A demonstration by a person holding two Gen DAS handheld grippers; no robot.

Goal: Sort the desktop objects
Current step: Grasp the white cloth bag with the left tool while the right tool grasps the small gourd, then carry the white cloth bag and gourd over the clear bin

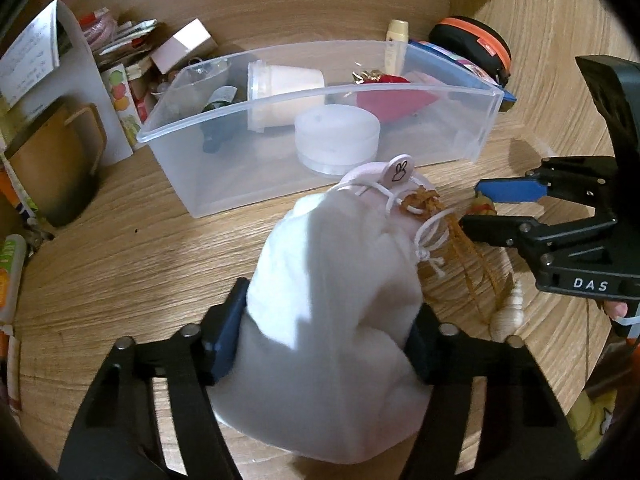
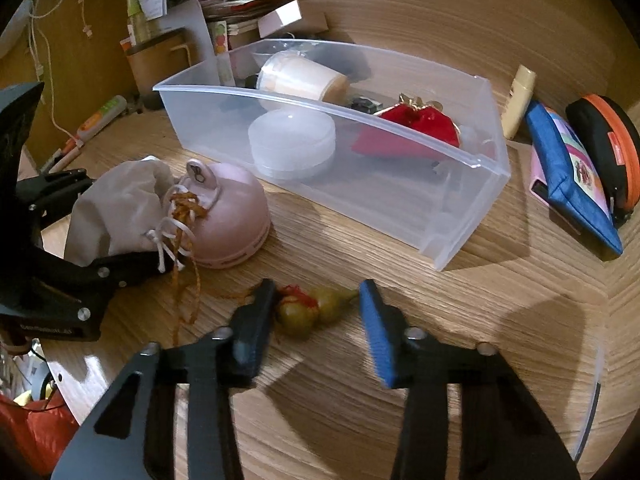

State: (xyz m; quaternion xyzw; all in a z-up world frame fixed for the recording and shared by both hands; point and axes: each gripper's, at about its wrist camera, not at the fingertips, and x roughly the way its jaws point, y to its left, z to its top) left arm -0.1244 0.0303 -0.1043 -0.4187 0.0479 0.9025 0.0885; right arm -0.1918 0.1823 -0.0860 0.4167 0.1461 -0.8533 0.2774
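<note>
Soft white pouch [image 1: 336, 320], clamped by left tongs [image 1: 320, 334]

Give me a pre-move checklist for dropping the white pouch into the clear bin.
1. Left gripper shut on the white pouch: ok.
2. Pouch lifted off the desk: cannot tell.
3. Orange cord free of the pouch's drawstring: not ok, they tangle.
4. Spare room in the clear bin: ok, near right end.
5. Right gripper open, straddling the small gourd charm: ok.
</note>
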